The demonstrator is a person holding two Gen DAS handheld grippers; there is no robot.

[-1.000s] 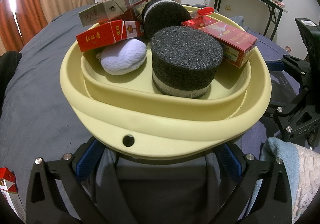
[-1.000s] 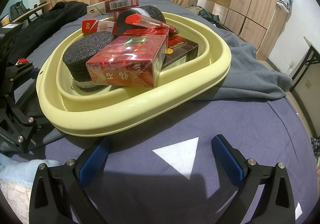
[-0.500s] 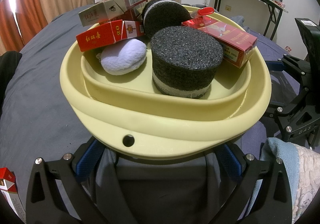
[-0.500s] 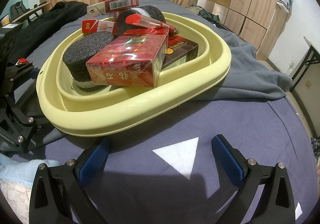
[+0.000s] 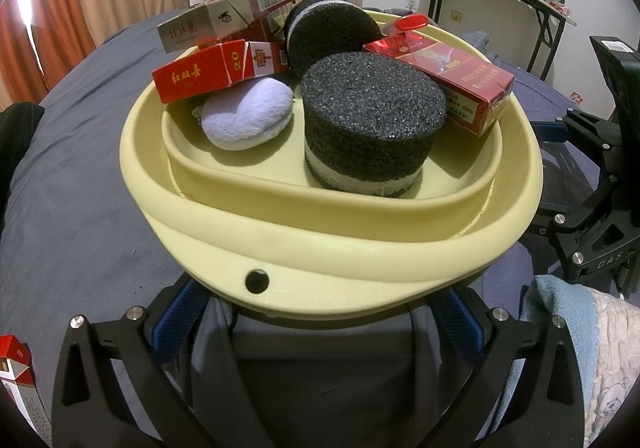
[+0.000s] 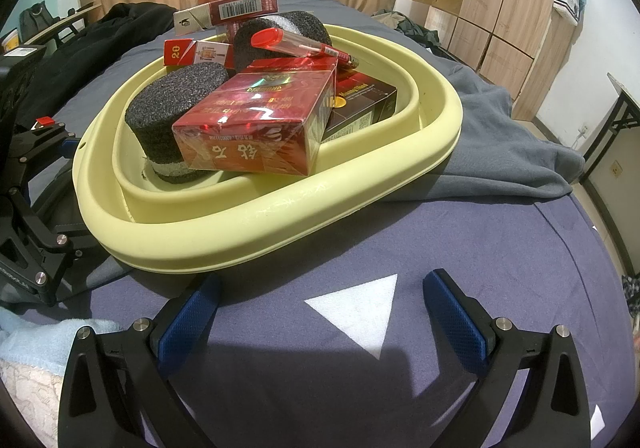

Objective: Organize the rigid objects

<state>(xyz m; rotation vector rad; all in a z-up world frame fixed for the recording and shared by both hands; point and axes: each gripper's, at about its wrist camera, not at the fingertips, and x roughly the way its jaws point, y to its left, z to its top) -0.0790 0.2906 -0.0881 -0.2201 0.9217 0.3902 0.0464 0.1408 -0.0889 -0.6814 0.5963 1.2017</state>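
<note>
A pale yellow basin [image 5: 332, 244] is sitting heaped on a bed covered in blue-grey cloth [image 6: 460, 248], and both tools are waiting at its edge with nothing in them. Judging by the pile, most of the sorting is done, and one loose red cigarette pack [image 5: 16, 376] is lying on the bed at the far left of the left view, well apart from the basin.

Going left to right inside the basin: a red pack marked 20 [image 5: 208, 73] is leaning on a lilac plush pad [image 5: 246, 119], a grey-and-red pack [image 5: 228, 17] is riding on top behind it, two black foam cylinders [image 5: 372, 123] are standing in the middle, and a glossy red pack [image 5: 452, 79] is tilting over the inner rim at the right, with a red-capped tube [image 6: 296, 43] lying across the top.

The left tool [image 5: 320, 312] is spread wide, its blue pads [image 5: 180, 312] reaching under the basin's near rim; whether they are touching it cannot be told. The right tool [image 6: 320, 308] is standing equally wide and empty over the bare bedcover, just short of the rim.

Any further addition is likely calling for a low, flat placement, since the stack is already leaning and a nudge to the tilted pack could be tipping it out.
</note>
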